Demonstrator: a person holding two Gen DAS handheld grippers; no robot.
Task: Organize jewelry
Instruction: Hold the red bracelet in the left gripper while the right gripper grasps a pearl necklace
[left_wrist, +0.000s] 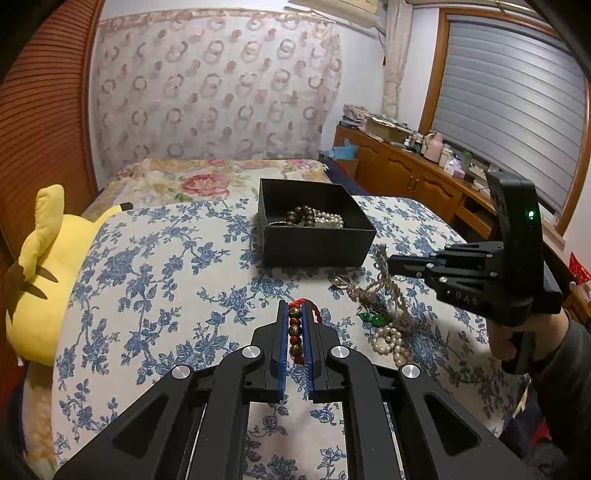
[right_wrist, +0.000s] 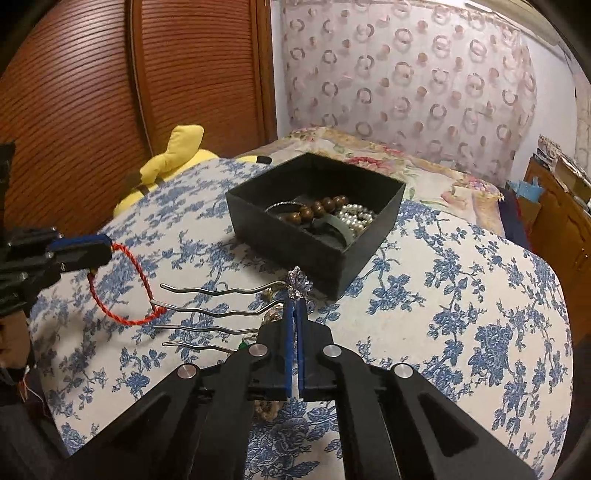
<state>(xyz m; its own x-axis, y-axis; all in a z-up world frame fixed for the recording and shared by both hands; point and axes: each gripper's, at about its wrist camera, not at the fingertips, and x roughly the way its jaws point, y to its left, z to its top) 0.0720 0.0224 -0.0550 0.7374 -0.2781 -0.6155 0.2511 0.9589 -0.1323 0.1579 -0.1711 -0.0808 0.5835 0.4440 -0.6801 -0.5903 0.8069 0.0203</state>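
My left gripper (left_wrist: 294, 305) is shut on a red cord bracelet with dark gold-patterned beads (left_wrist: 294, 332). In the right wrist view that gripper (right_wrist: 105, 248) enters from the left, with the red cord loop (right_wrist: 125, 291) hanging off its tips. My right gripper (right_wrist: 295, 302) is shut on a silver hair comb (right_wrist: 221, 313) just below its crystal flower (right_wrist: 300, 285); the wavy prongs point left. From the left wrist the right gripper (left_wrist: 389, 263) sits over the loose jewelry pile. The black box (left_wrist: 317, 247) (right_wrist: 295, 240) holds brown wooden beads (right_wrist: 314, 210) and pearls (right_wrist: 356, 216).
Loose on the blue-flowered bedcover (left_wrist: 166, 280) lie a pearl string (left_wrist: 388, 339), green earrings (left_wrist: 371, 318) and a tangled chain (left_wrist: 354, 291). A yellow plush toy (left_wrist: 44, 273) lies at the left edge. A wooden cabinet (left_wrist: 406, 173) with clutter stands far right.
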